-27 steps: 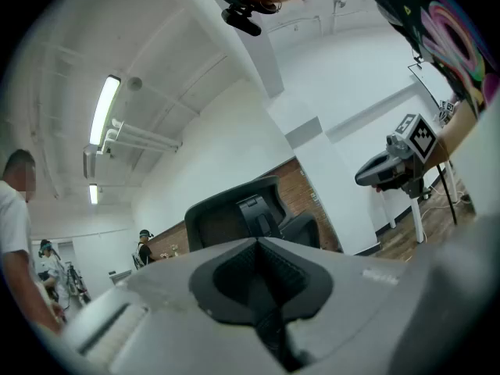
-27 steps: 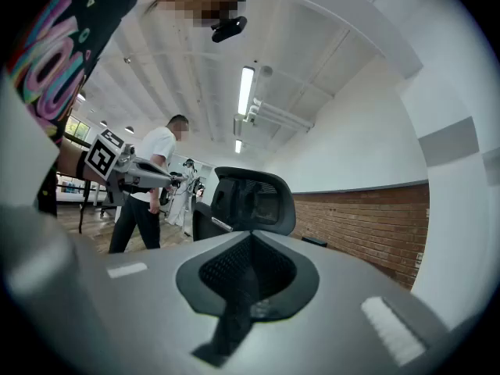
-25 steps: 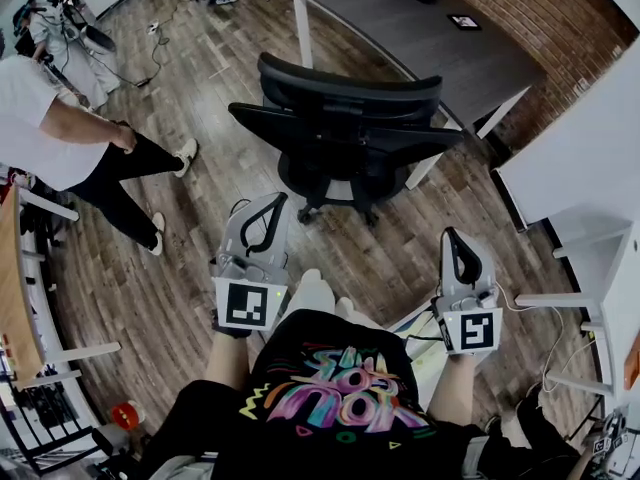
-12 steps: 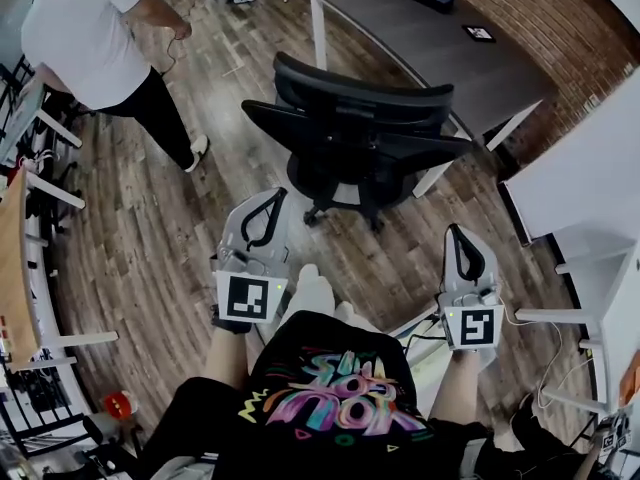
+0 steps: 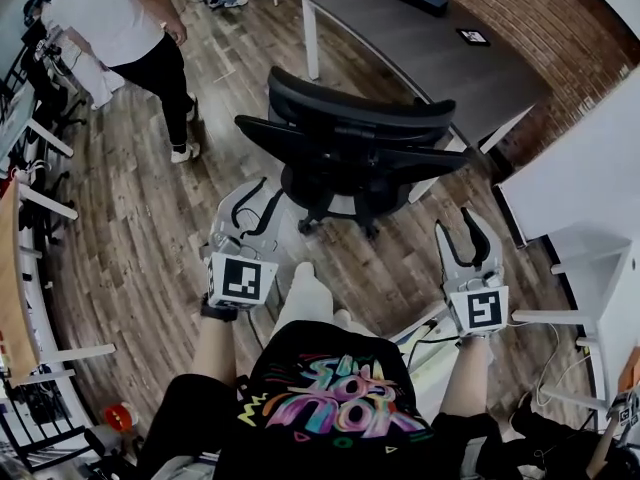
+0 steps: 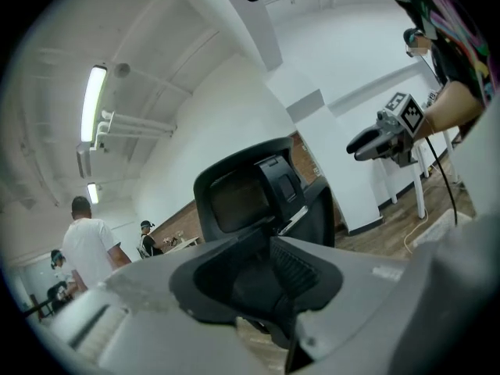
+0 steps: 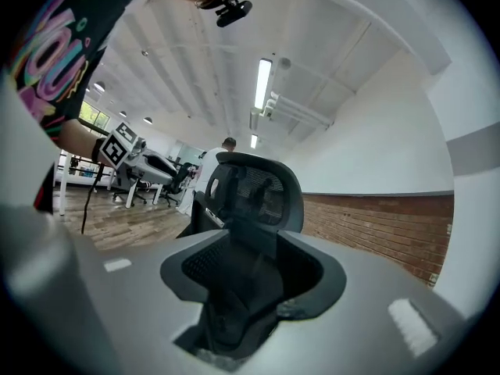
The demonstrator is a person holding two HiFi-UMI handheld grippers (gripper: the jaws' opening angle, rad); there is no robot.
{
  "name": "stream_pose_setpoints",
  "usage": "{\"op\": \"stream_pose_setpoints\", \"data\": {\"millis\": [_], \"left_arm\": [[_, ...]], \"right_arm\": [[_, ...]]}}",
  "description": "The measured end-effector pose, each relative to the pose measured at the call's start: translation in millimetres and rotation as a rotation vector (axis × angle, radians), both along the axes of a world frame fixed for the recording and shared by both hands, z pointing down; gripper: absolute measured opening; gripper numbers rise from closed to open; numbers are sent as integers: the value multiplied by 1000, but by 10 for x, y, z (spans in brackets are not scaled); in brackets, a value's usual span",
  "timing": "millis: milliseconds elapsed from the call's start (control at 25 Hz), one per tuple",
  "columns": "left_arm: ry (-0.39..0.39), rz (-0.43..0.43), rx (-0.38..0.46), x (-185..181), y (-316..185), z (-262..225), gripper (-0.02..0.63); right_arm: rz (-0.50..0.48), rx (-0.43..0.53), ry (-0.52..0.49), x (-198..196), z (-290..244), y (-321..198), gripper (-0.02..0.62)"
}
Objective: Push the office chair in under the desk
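1. The left gripper (image 5: pixel 262 200) and the right gripper (image 5: pixel 467 230) are standing spread. Their jaws have just been opening from pressed together, and nothing is sitting between either pair.
2. Both grippers are closing in on the office chair (image 5: pixel 350 148), nearer its backrest than a second ago, though neither is touching it.
3. The chair is standing on the wood floor, backrest toward the person, just before the dark surface (image 5: pixel 420 38) and not yet under it.
4. The push itself is apparently about to begin.

office chair (image 5: pixel 355 138) — black, upright | desk (image 5: pixel 420 53) — dark top, just behind chair
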State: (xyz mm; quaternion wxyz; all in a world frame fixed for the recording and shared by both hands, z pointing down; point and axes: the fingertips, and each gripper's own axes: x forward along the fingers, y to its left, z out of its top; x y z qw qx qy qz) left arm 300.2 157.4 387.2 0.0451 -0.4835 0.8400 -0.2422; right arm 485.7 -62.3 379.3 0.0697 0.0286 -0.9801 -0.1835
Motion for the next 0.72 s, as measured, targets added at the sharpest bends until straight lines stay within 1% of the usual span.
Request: {"op": "stream_pose_setpoints", "data": {"millis": [120, 240, 400, 520, 640, 720], "left_arm": [[-52, 36, -87, -221, -84, 109, 145], [-71, 54, -121, -445, -169, 158, 163], [-75, 87, -142, -678, -318, 209, 183], [-97, 110, -166, -816, -429, 246, 208], [-143, 131, -223, -964, -473, 348, 224], [-160, 145, -256, -1029, -512, 395, 240]], "right_arm": [[4, 33, 66, -186, 80, -110, 200], [12, 60, 114, -392, 146, -236, 222], [4, 77, 132, -656, 203, -398, 258], [13, 103, 140, -787, 222, -556, 264], [17, 134, 145, -892, 263, -701, 268], [10, 162, 171, -940, 310, -773, 273]]}}
